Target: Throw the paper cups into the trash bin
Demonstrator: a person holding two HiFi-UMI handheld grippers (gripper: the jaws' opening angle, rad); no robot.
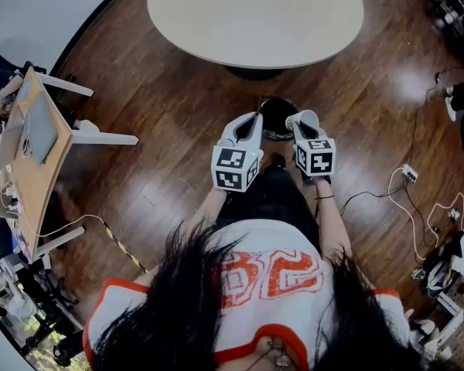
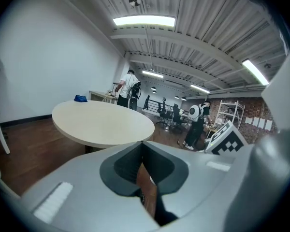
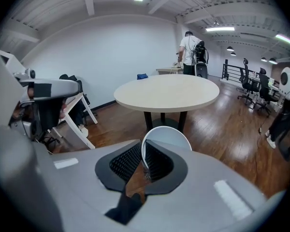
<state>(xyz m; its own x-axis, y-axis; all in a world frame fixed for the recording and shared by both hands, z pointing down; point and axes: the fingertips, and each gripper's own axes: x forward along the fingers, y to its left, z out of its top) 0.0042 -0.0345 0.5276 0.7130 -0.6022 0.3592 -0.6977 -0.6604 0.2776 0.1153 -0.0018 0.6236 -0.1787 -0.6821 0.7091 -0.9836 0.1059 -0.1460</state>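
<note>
I'm holding the right claw (image 3: 144, 154) clamped on the thin wall of a white paper cup (image 3: 167, 135), pinching it at the rim so it should drop cleanly once I let go. In the head view the cup is hanging at the edge of the dark trash bin (image 1: 278, 101), which is standing on the floor by the round worktop (image 1: 255, 18). The left claw (image 2: 143, 151) is sitting closed on nothing (it has no load). The cup is showing no print. I'm only making out what looks like an orange "82" on the jersey (image 1: 271, 273).
</note>
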